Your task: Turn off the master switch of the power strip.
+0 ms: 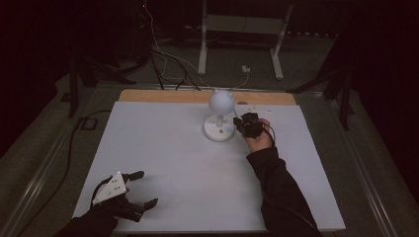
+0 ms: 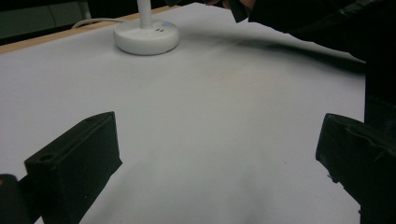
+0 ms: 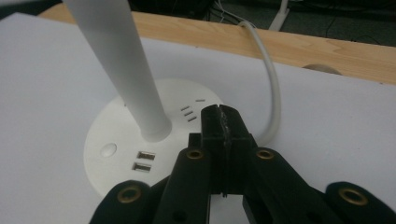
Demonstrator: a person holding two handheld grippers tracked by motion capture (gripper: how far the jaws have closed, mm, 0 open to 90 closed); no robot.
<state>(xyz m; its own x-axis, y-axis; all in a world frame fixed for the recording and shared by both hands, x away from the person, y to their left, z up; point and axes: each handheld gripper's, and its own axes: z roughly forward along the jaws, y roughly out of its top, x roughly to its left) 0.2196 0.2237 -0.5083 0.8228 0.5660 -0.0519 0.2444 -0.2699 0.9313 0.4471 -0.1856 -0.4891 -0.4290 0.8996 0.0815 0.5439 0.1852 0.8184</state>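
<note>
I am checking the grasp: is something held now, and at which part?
Nothing is held. The right gripper is shut and empty over the lamp base; the left gripper is open.

Dark room; white frame [image 1: 242, 29] behind

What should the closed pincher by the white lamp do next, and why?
Probably ease the right gripper down onto the lamp base. Its jaws are shut with nothing between them, poised right over the base, likely to press a control there.
</note>
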